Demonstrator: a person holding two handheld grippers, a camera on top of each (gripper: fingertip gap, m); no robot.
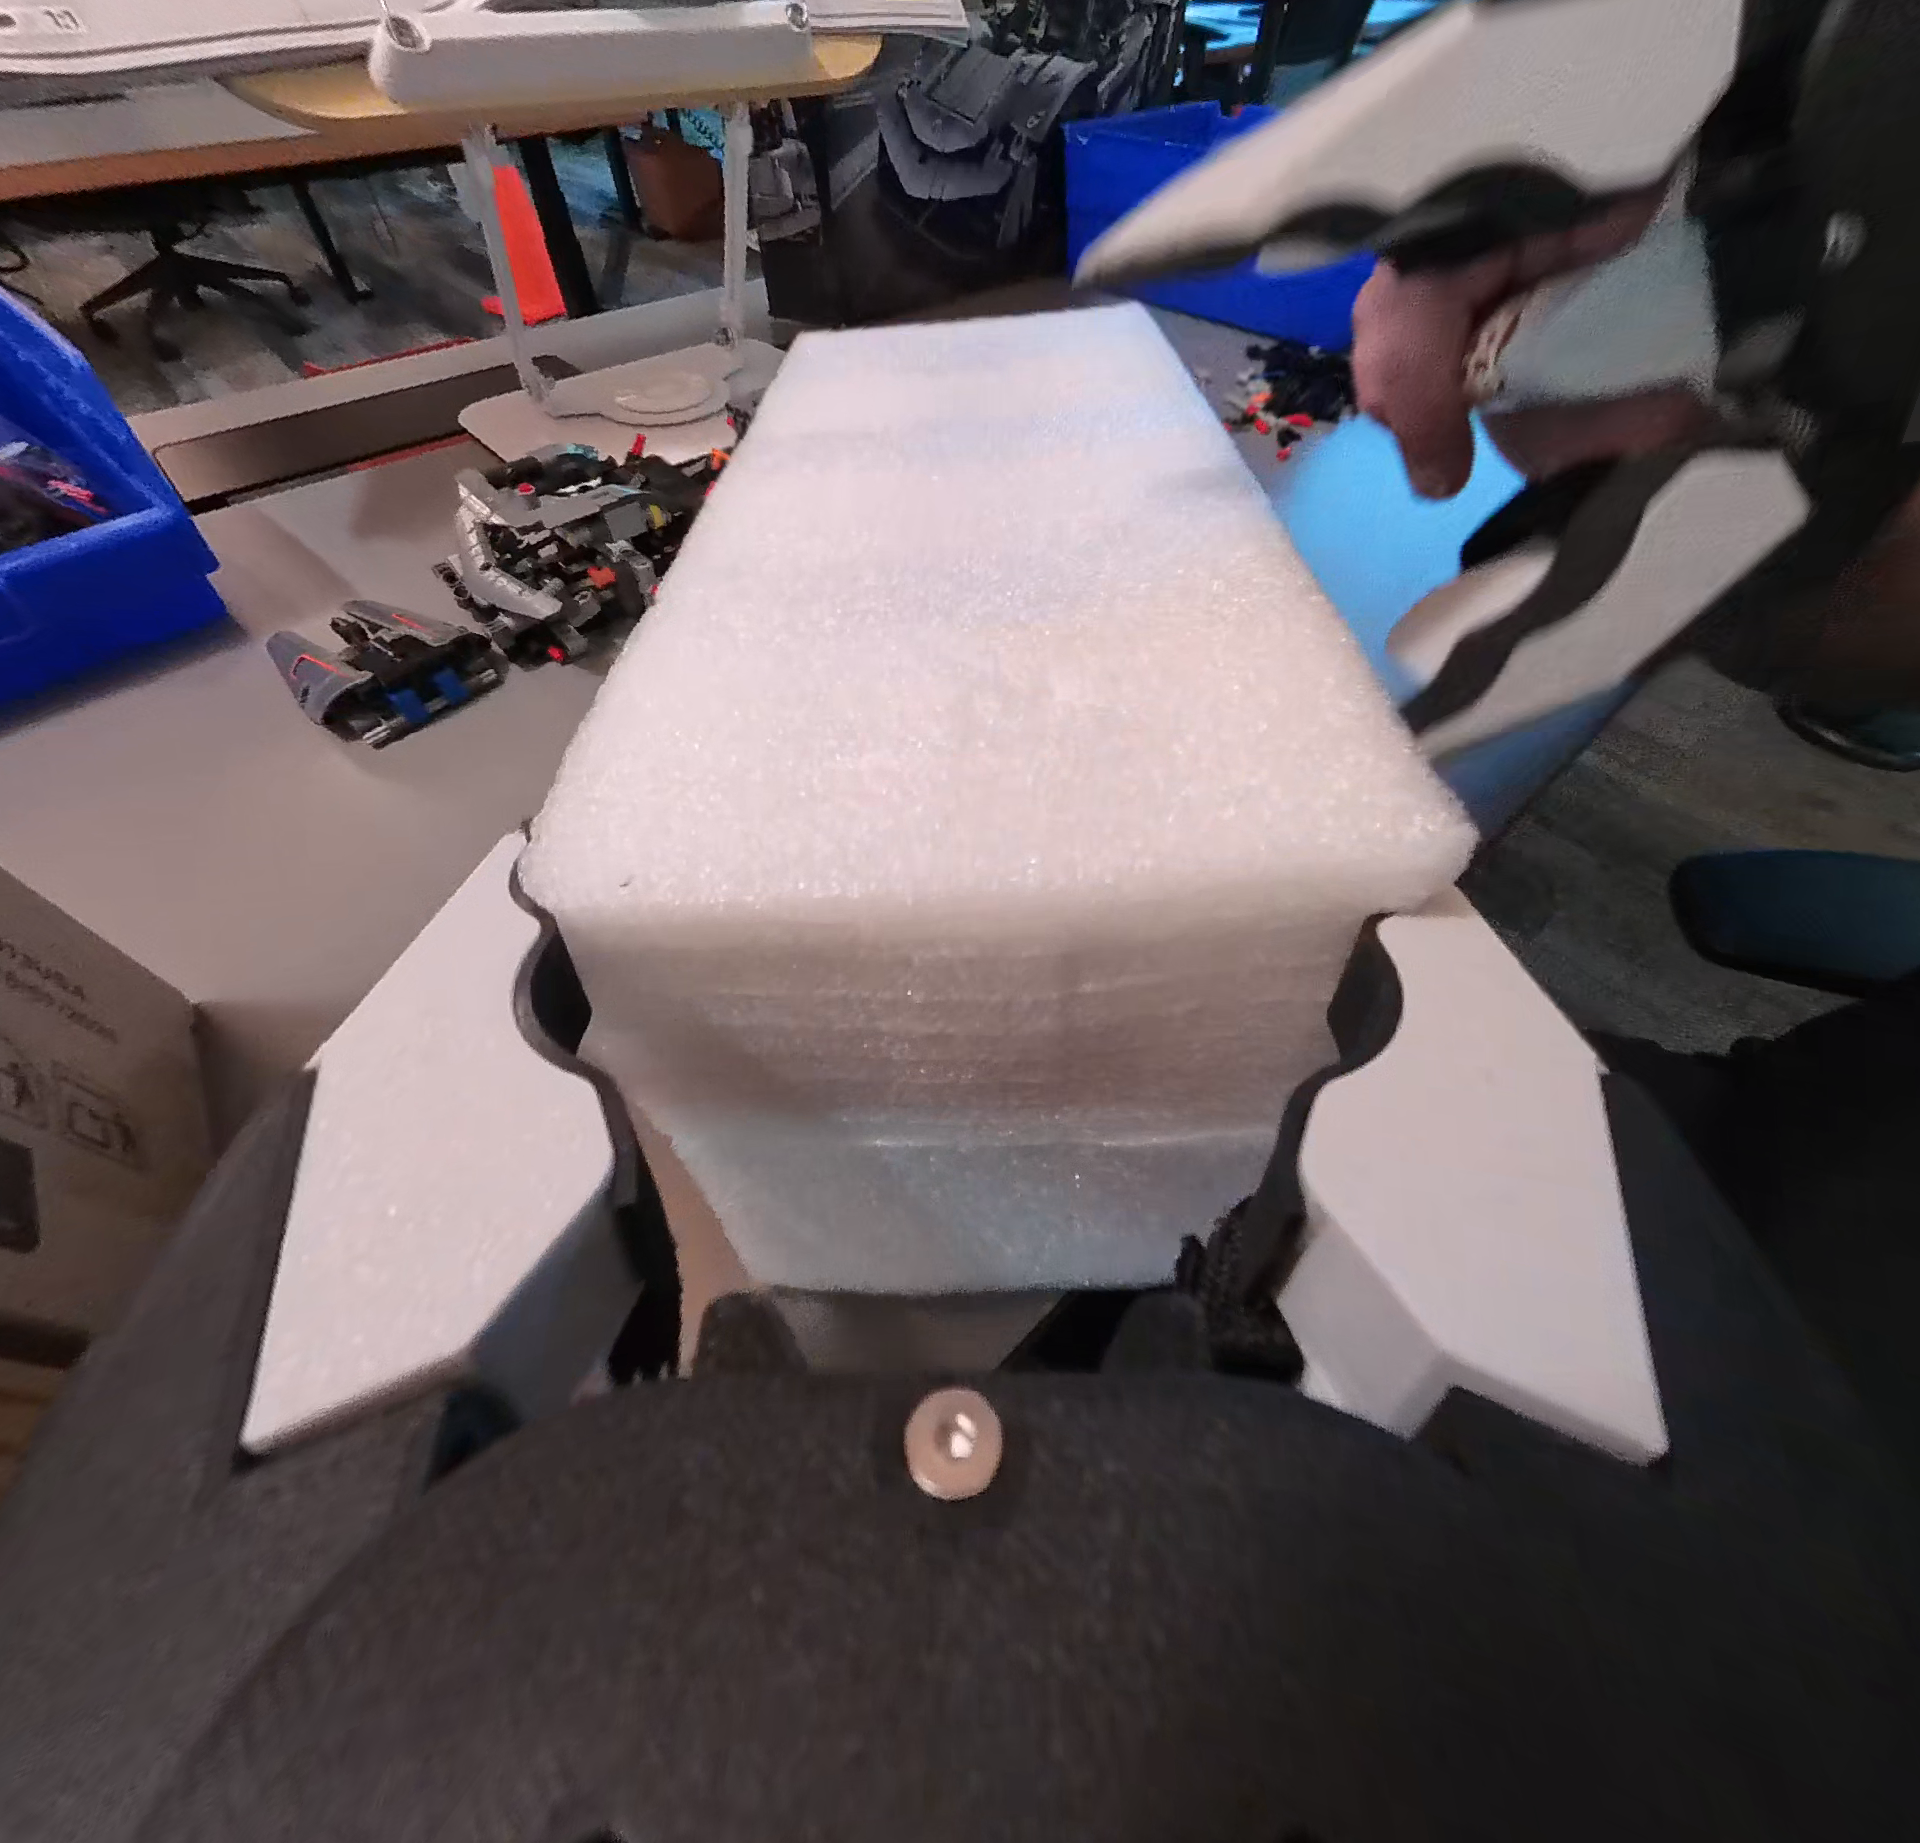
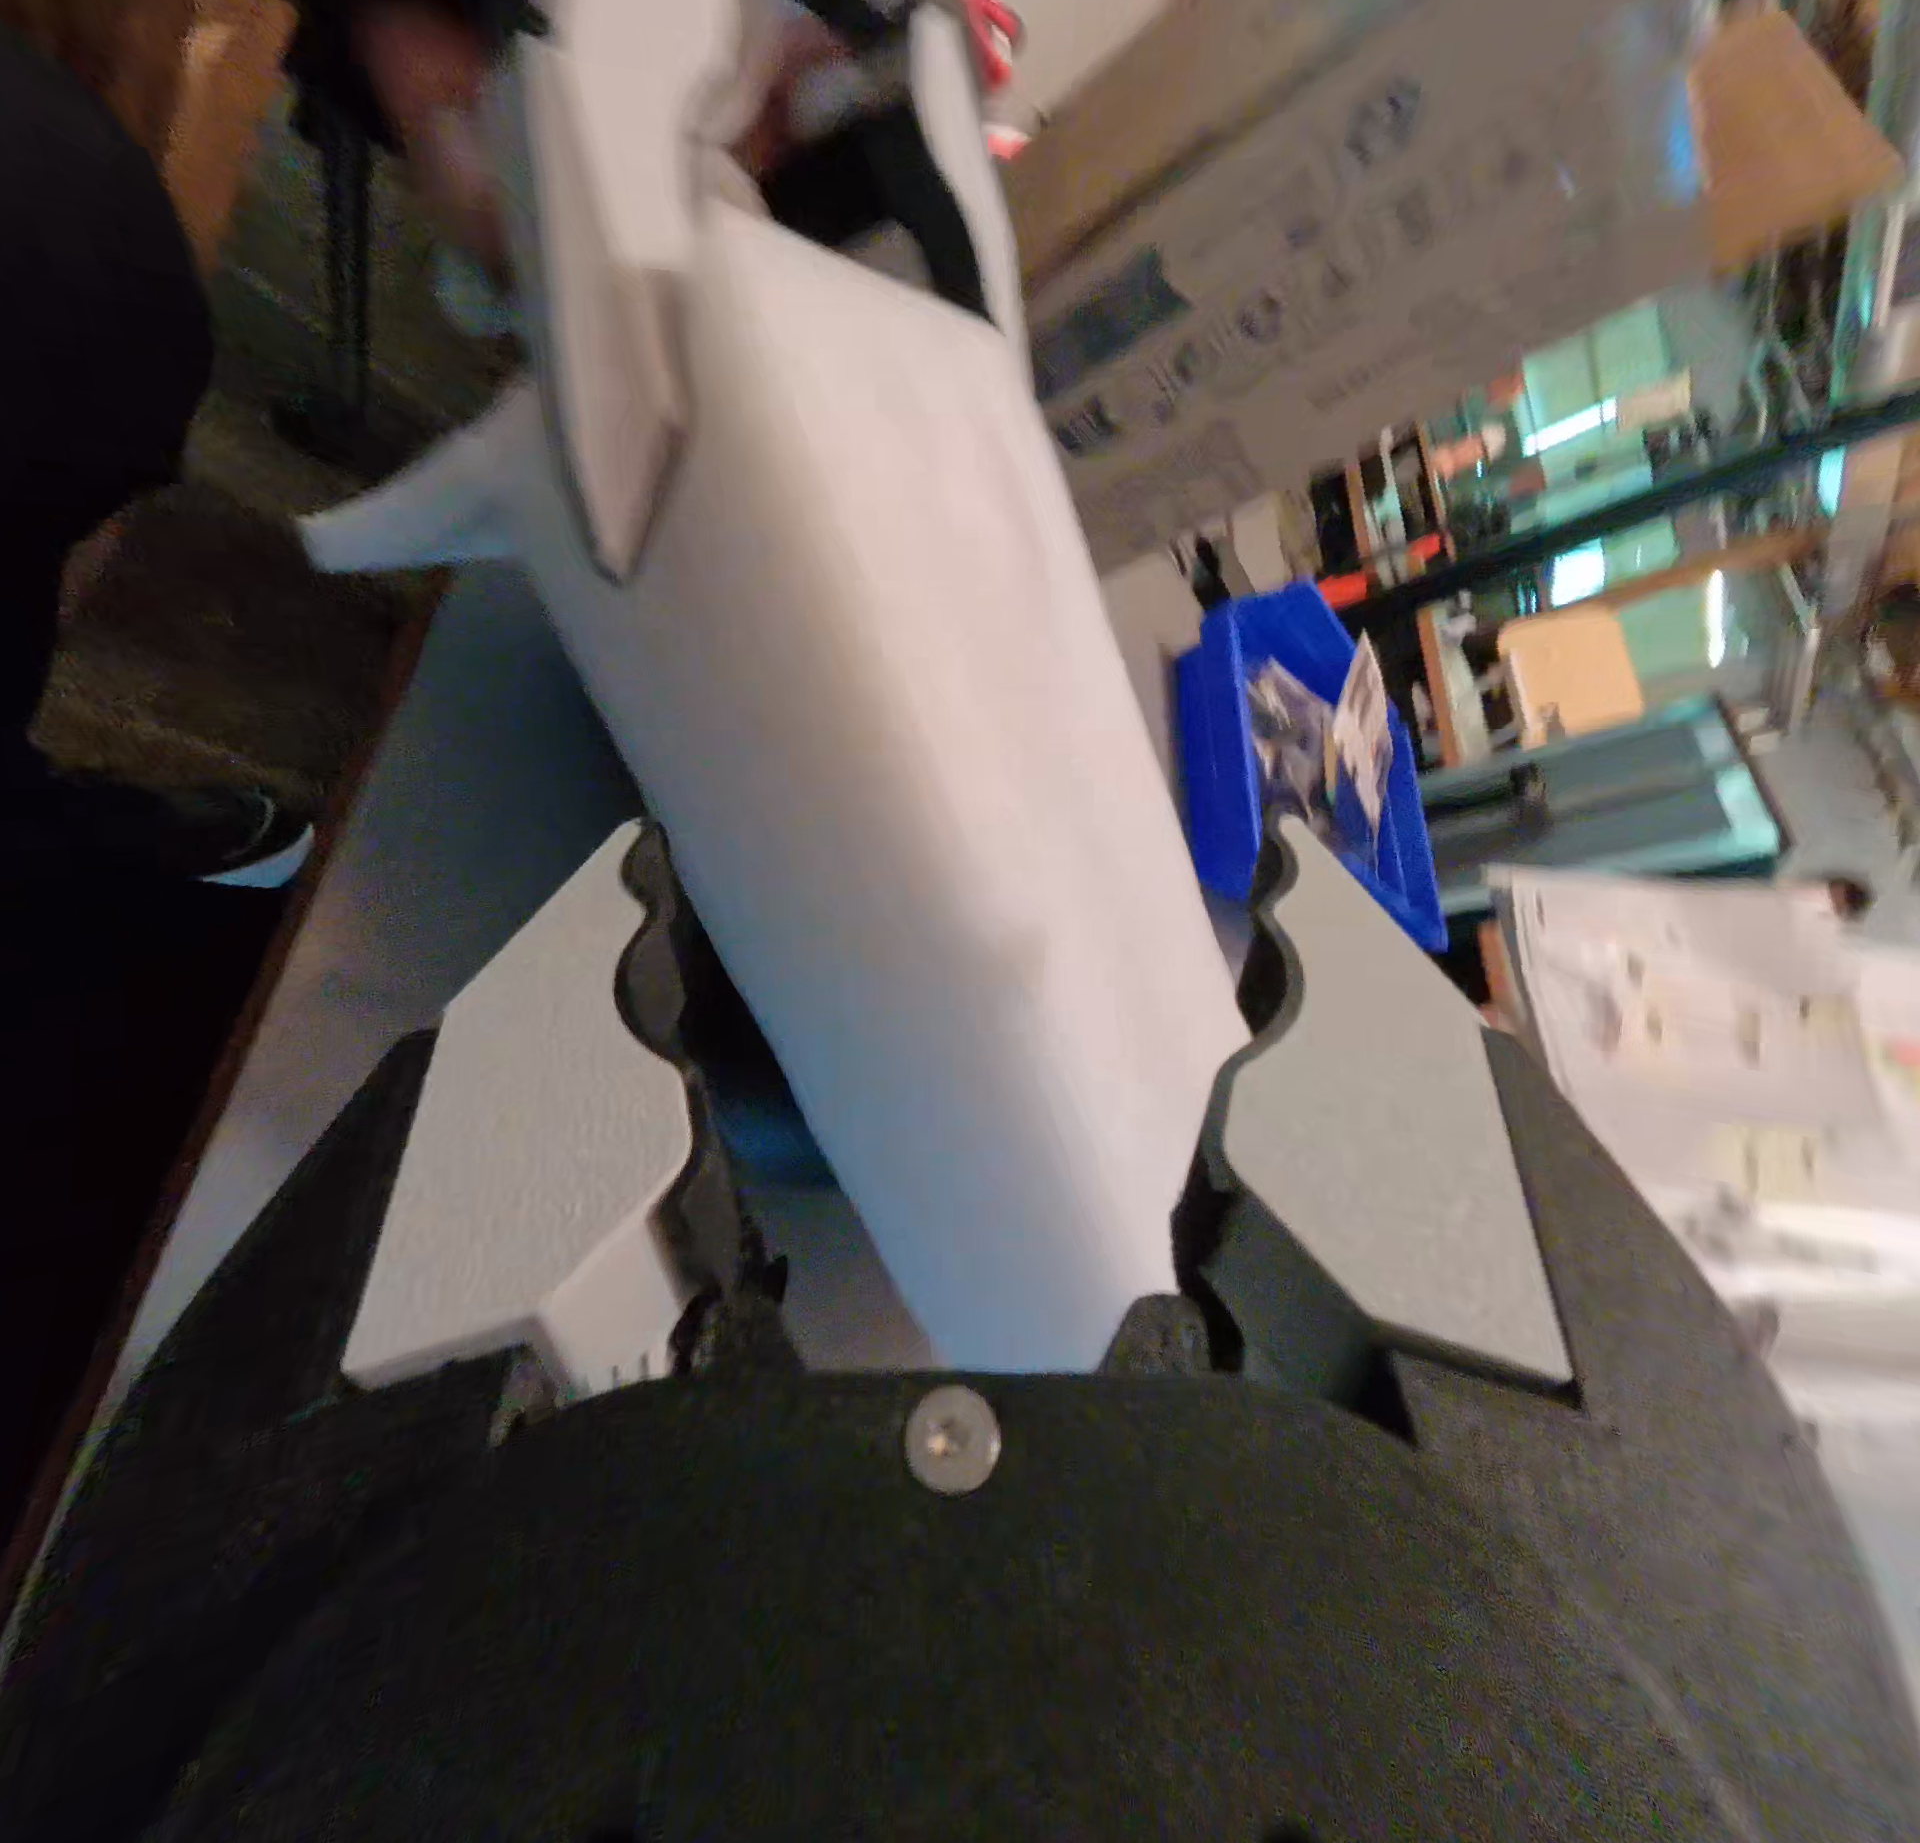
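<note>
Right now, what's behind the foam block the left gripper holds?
Behind the foam block, the table shows a white stand's base, a dark brick model to its left and loose bricks to its right. Anything directly behind the block is covered.

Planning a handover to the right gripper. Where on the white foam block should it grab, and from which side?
Probably the free far end of the white foam block, closing across its two long side faces. They look flat and parallel, and the left gripper already clamps the near end. The right gripper is open around that end already, though the block sits skewed between its fingers, so square up first.
</note>
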